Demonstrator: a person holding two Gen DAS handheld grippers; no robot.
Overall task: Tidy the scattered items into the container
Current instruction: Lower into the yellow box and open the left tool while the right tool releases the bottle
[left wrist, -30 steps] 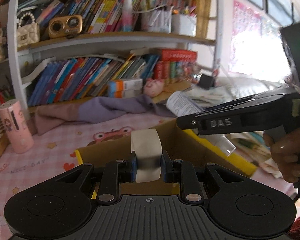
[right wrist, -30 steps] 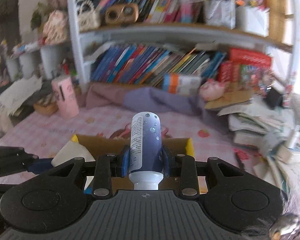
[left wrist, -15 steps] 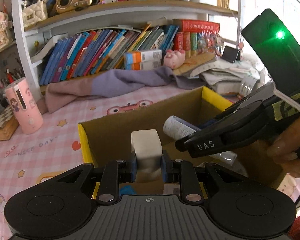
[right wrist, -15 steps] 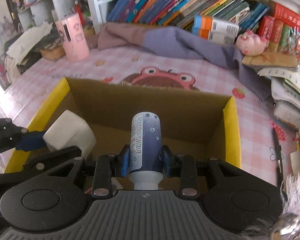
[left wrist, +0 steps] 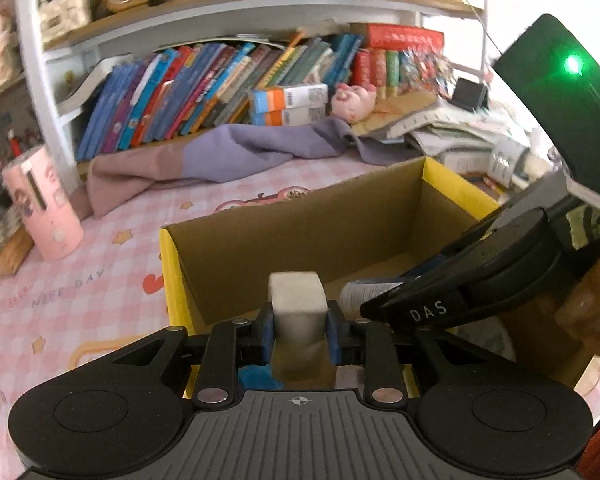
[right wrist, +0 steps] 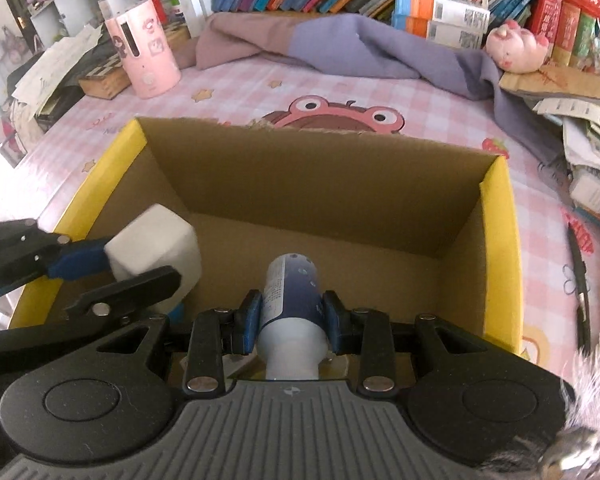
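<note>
An open cardboard box with yellow rims stands on the pink checked cloth; it also shows in the right wrist view. My left gripper is shut on a white block and holds it inside the box near its left wall; the block also shows in the right wrist view. My right gripper is shut on a blue and white bottle, held low inside the box. The right gripper's body and the bottle tip show in the left wrist view.
A pink cylinder stands at the far left on the cloth. A purple and brown cloth lies behind the box below a shelf of books. A pink plush pig and paper stacks sit at the right. A black pen lies right of the box.
Both grippers have moved forward and down from above the box's near rim into the box, still holding the block and the bottle.
</note>
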